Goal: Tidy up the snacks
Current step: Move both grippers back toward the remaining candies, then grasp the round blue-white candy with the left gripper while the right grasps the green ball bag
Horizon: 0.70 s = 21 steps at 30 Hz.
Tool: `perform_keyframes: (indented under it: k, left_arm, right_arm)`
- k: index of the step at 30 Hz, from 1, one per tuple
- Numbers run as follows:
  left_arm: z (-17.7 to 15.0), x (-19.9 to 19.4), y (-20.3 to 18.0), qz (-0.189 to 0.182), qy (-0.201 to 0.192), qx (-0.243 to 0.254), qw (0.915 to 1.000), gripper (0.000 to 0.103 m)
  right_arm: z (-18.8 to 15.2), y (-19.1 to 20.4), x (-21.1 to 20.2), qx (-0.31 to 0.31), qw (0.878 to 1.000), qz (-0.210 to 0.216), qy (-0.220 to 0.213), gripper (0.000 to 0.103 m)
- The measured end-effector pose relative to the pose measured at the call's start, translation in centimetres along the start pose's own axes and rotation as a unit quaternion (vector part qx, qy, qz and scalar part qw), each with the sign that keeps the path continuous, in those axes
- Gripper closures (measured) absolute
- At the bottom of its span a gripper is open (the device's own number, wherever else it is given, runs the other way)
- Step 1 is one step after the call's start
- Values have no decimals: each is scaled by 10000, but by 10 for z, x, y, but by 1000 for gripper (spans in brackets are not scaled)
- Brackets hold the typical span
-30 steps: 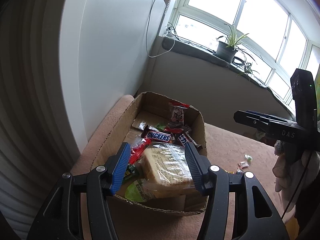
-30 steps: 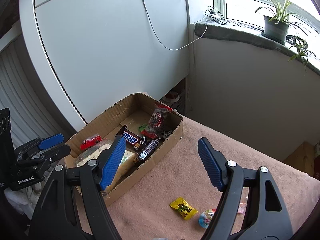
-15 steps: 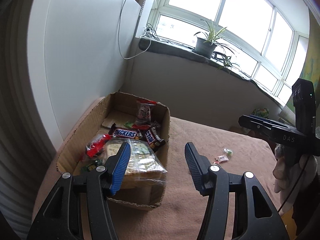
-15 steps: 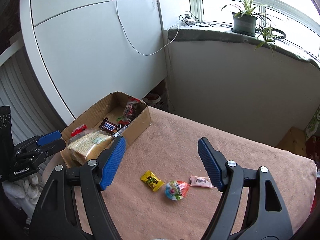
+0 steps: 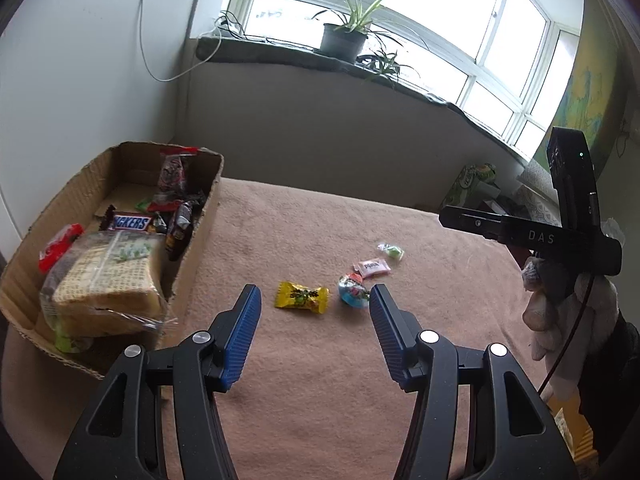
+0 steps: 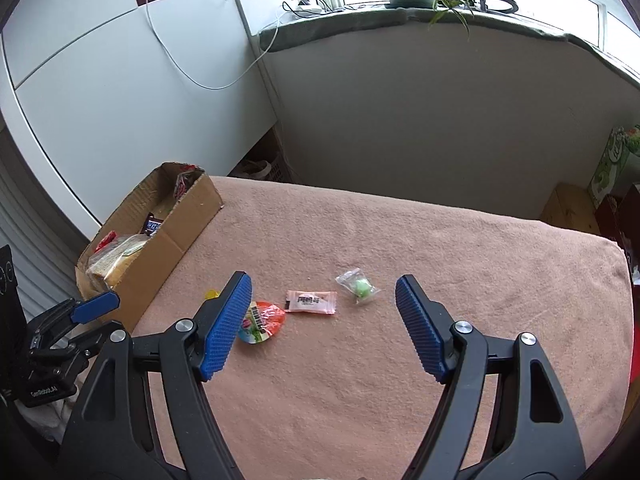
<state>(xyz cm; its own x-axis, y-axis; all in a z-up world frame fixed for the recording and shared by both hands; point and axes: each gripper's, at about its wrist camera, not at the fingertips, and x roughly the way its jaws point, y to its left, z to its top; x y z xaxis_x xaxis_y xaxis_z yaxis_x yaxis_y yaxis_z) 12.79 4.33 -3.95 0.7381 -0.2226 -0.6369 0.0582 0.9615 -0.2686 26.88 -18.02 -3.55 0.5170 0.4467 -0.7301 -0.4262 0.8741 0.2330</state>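
Both jaws apart, empty; crinkly wrapped candies (image 6: 311, 301) on fuzzy pink blanket (image 6: 400, 240); corrugated cardboard box (image 5: 200, 216).

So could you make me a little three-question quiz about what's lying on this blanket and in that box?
1. How many wrapped sweets lie loose on the pink blanket?
2. True or false: the yellow sweet is inside the cardboard box.
3. Which loose sweet lies farthest from the box: A pink packet, B green sweet in clear wrap, C round colourful sweet?

Key: 1. Four. 2. False. 3. B.
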Motion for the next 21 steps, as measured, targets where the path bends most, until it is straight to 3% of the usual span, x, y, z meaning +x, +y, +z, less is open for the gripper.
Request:
perform_keyframes:
  k: [5, 12, 21]
  left_arm:
    - [-1, 19, -14, -43, 217, 205, 9995, 47]
    - [-1, 53, -36, -89, 489, 586, 9970, 47]
    - [3, 102, -50, 20, 798, 1008, 9917, 47]
  right_arm:
    - [-1, -19, 22, 135, 9996, -103, 204, 27]
    - [-3, -27, 56, -31, 9982, -132, 592, 45]
    - [-2, -25, 84, -371, 9963, -117, 763, 47]
